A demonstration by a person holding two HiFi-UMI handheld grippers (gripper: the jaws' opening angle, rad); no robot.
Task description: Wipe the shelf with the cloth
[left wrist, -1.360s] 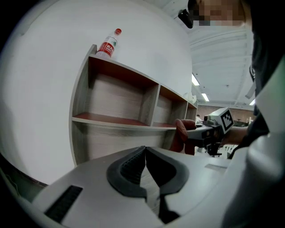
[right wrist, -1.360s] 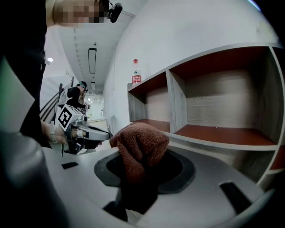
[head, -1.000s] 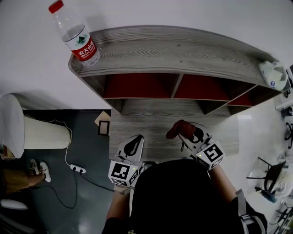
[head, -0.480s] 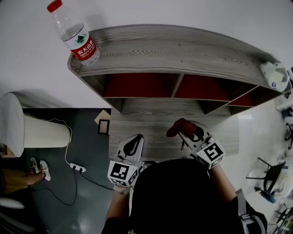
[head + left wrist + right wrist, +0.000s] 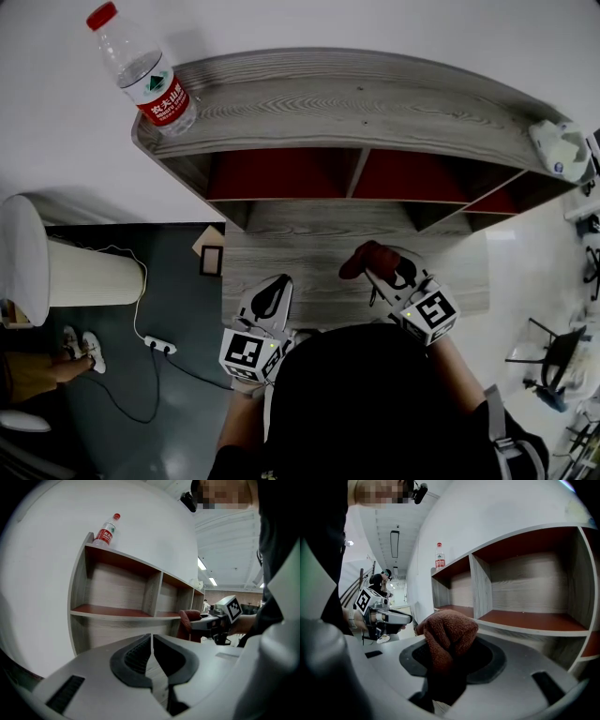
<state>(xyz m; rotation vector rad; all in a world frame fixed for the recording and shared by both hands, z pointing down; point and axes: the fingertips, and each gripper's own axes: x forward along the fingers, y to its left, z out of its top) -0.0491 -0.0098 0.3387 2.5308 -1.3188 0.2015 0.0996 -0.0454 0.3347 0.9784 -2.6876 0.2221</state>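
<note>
- Right gripper view: the right claw (image 5: 449,660) is clamped on a bunched rust-brown terry cloth (image 5: 447,627), near the grey wood-grain shelf (image 5: 525,620).
- The left claw (image 5: 152,656) has its jaws together and holds nothing.
- Wiping seems about to begin; the next move is to press the cloth onto a board.

cloth (image 5: 447,630): rust-brown, bunched, pinched in right claw (image 5: 449,658) | shelf (image 5: 375,103): grey woodgrain, red-floored compartments
</note>
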